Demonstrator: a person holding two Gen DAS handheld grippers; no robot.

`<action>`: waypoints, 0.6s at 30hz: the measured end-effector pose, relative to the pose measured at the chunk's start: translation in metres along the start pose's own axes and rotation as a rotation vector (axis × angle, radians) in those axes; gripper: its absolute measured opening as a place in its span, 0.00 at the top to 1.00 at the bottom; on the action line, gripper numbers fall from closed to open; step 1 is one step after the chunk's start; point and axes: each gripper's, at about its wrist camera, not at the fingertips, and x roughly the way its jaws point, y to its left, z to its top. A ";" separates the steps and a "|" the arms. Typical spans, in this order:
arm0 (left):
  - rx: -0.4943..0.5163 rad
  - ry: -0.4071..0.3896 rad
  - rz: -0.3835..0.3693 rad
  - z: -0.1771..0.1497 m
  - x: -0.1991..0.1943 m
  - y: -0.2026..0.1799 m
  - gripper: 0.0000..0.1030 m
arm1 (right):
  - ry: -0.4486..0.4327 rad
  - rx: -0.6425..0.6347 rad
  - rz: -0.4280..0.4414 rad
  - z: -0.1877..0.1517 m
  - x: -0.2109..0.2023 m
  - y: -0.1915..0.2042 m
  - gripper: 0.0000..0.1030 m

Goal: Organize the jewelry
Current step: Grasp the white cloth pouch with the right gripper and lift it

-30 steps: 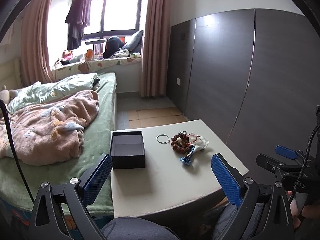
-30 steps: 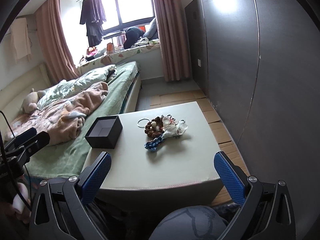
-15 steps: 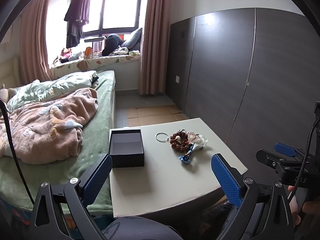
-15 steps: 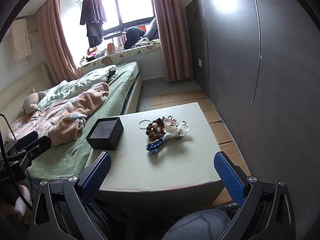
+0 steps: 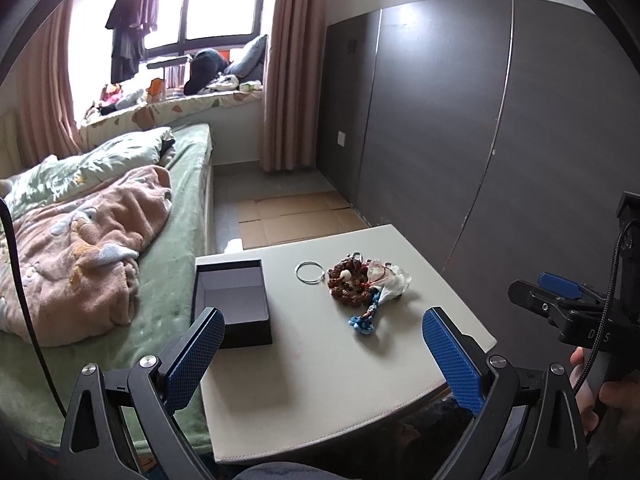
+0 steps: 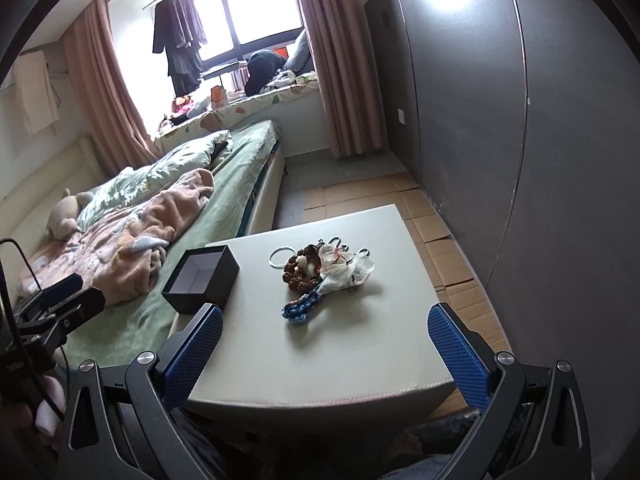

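An open black box [image 5: 232, 304] [image 6: 202, 278] stands at the left edge of a white table [image 5: 328, 380] [image 6: 320, 360]. Right of it lie a silver ring [image 5: 309, 271] [image 6: 279, 257], a brown bead bracelet [image 5: 346, 284] [image 6: 300, 272], a white plastic bag [image 5: 390, 282] [image 6: 344, 268] and a blue beaded cord [image 5: 364, 320] [image 6: 300, 308], heaped together. My left gripper [image 5: 322, 356] is open and empty, near the table's front edge. My right gripper [image 6: 326, 354] is open and empty, also over the front edge. Each gripper shows at the side of the other's view.
A bed [image 5: 168, 280] with a pink blanket [image 5: 80, 248] adjoins the table's left side. A dark panelled wall [image 5: 500, 140] runs along the right. Cardboard sheets [image 5: 292, 216] cover the floor beyond the table.
Both grippers have drifted slightly; the table and jewelry sit a little differently in view. Nothing on the table has moved, and both grippers stay open.
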 end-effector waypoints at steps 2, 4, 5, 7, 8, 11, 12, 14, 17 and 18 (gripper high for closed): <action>0.002 0.016 -0.006 0.008 0.011 0.001 0.04 | 0.012 0.026 0.007 0.006 0.010 -0.008 0.00; 0.009 0.026 -0.017 0.016 0.021 0.001 0.04 | 0.024 0.060 0.024 0.011 0.022 -0.016 0.00; 0.015 0.030 -0.019 0.020 0.026 0.000 0.05 | 0.029 0.075 0.031 0.014 0.029 -0.021 0.00; 0.025 0.044 -0.027 0.028 0.036 -0.001 0.06 | 0.047 0.108 0.040 0.019 0.043 -0.028 0.00; 0.027 0.055 -0.036 0.033 0.043 -0.001 0.09 | 0.061 0.127 0.049 0.022 0.051 -0.032 0.01; 0.023 0.108 -0.041 0.044 0.063 -0.001 0.21 | 0.105 0.189 0.085 0.029 0.076 -0.041 0.02; 0.019 0.119 -0.047 0.046 0.068 0.000 0.22 | 0.118 0.210 0.097 0.031 0.083 -0.044 0.02; 0.011 0.142 -0.053 0.054 0.080 0.000 0.24 | 0.146 0.249 0.109 0.035 0.098 -0.049 0.03; 0.012 0.170 -0.052 0.063 0.098 -0.001 0.28 | 0.194 0.318 0.127 0.040 0.121 -0.057 0.15; 0.013 0.183 -0.048 0.066 0.104 -0.002 0.30 | 0.221 0.347 0.128 0.041 0.131 -0.060 0.17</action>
